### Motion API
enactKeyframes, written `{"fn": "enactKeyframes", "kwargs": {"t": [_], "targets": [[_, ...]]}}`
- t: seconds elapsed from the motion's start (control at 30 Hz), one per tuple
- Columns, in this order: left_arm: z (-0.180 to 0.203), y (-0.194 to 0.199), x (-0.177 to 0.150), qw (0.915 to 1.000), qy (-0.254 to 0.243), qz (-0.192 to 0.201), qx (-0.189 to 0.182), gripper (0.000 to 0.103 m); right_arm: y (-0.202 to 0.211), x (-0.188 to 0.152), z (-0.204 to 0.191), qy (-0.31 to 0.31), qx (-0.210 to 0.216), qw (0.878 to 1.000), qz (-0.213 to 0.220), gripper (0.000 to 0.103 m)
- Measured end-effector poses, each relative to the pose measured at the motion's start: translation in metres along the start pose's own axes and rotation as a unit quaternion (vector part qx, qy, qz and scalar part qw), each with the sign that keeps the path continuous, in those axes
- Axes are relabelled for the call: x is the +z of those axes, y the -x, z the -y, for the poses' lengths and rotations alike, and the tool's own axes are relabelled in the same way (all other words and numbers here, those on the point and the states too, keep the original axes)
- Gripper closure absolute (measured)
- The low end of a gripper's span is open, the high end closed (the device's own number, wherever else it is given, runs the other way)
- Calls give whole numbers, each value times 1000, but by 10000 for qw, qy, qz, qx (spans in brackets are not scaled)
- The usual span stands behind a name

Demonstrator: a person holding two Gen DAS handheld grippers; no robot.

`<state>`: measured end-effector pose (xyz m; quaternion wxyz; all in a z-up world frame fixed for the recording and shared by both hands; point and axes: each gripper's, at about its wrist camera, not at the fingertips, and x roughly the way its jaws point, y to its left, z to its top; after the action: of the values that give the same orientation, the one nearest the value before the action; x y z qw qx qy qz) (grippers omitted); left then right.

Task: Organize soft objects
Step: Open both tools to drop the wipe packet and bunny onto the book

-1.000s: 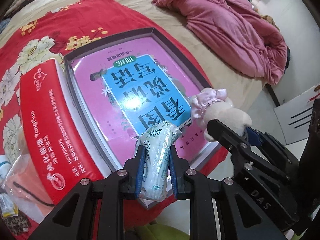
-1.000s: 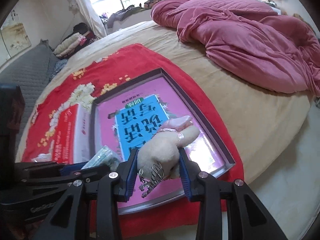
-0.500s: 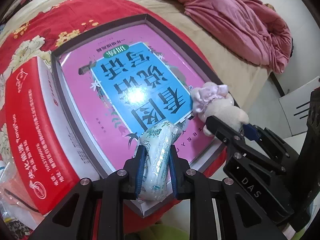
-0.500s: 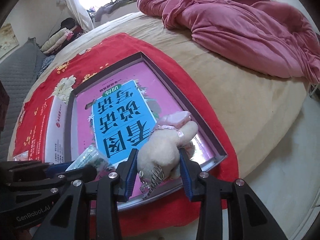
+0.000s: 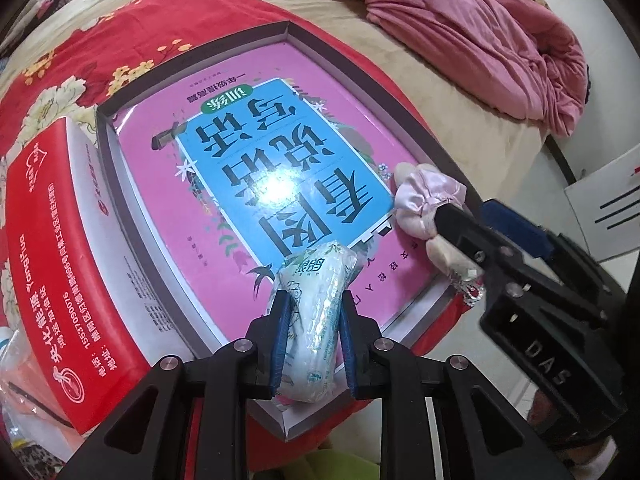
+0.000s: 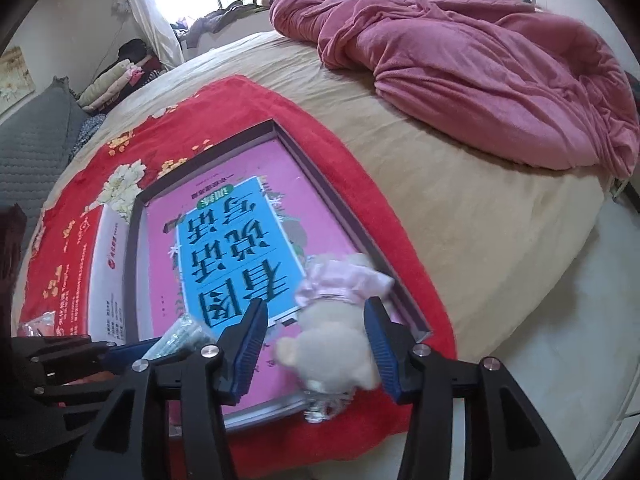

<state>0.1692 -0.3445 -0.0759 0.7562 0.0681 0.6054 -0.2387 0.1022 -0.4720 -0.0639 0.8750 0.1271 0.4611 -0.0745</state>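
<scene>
Right gripper jaws opening around plush toy, long axis toward 12 o'clock over the tray; left gripper clenched on tissue pack.

Two tongs show, the left tongs and the right tongs. There are two soft things: one plush toy in a pink dress and one wrapped tissue pack. There is also one shallow grey tray holding one pink book, one red box, one red floral blanket, and one rumpled pink quilt on one bed.
</scene>
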Motion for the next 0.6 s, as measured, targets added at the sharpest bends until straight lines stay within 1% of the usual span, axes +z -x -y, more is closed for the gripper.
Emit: {"fn": "enactKeyframes", "kwargs": {"t": [0.1,0.33,0.37,0.47,0.5,0.6], "targets": [[2,-3,-1,10000,-41,-22,48,78,3,1,7,-77,-30,10000,-3,53],[1,-5,-2,10000,-7,-32,-26,77,9,1,23,-241,-192,9995,-33,53],[1,-5,-2,10000,-8,-31,-26,76,9,1,25,-251,-255,9993,-59,53],[0,-7,-4,10000,0,-90,2,68,8,-1,28,-282,-321,9990,-120,53],[0,-8,-5,9999,-6,-118,-20,68,7,-2,28,-238,-392,9988,-181,53],[0,-7,-8,9999,-47,-120,-29,67,7,-5,25,-155,-430,9988,-182,53]]}}
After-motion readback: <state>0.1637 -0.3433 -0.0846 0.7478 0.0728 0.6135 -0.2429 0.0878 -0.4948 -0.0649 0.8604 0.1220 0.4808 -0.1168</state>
